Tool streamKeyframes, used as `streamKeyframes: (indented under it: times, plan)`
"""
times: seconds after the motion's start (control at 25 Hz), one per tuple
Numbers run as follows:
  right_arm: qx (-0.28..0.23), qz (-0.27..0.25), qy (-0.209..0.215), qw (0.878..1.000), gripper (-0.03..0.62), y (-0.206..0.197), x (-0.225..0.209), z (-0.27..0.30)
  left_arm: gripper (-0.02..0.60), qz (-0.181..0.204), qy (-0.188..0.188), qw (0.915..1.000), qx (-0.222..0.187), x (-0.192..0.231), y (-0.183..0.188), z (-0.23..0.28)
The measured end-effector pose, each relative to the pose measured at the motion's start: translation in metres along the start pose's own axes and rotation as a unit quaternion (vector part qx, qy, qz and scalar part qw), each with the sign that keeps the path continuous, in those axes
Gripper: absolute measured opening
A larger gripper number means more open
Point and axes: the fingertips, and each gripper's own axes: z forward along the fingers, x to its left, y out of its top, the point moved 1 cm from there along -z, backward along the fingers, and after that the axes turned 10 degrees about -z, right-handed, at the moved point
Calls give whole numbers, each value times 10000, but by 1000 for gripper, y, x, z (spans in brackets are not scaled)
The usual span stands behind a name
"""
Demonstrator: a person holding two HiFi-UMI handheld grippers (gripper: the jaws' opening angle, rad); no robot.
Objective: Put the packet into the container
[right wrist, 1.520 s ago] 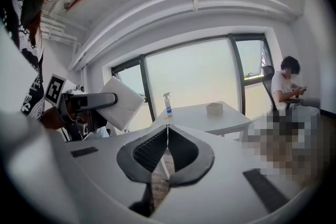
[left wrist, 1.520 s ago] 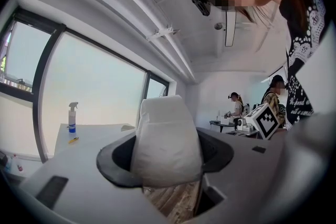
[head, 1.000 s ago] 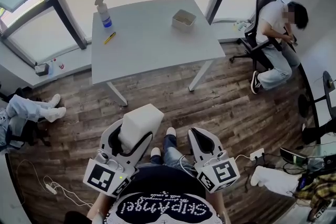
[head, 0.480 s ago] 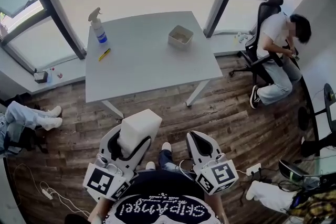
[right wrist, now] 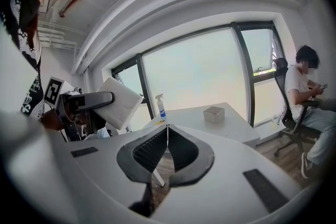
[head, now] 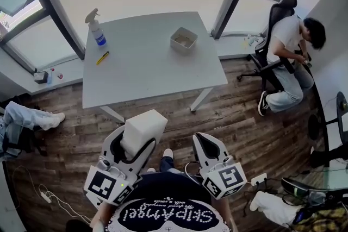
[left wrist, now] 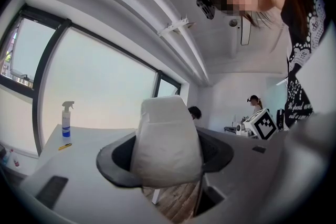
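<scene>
A white packet (head: 142, 131) (left wrist: 167, 148) (right wrist: 116, 102) sits clamped between the jaws of my left gripper (head: 135, 141) (left wrist: 166, 157), held upright in front of my body over the wooden floor. My right gripper (head: 202, 144) (right wrist: 167, 140) is shut with nothing between its jaws, beside the left one. The container (head: 183, 39) (right wrist: 214, 113), a small open white box, stands on the far right part of the grey table (head: 147, 68), well ahead of both grippers.
A spray bottle (head: 95, 29) and a yellow pen (head: 102, 57) lie on the table's left side. A person (head: 291, 57) sits on an office chair at the right. Legs of another person (head: 27, 122) show at the left. Cables and bags lie on the floor.
The table and everything around it have drifted a little in the head view as my head moved. Both grippers hold the same pose, the packet still in the left one.
</scene>
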Motion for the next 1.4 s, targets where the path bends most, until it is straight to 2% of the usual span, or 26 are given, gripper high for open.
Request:
streamKeyframes:
  times: [0.72, 1.12, 1.4]
  plan:
    - [-18, 44, 51, 10000, 15, 0, -46, 3, 276, -3, 27, 9998, -206, -15, 3, 40]
    - [39, 185, 251, 9995, 15, -5, -42, 17, 276, -28, 96, 9997, -220, -7, 7, 45]
    - [195, 315, -24, 9993, 15, -8, -62, 26, 276, -104, -113, 9998, -112, 3, 7, 72]
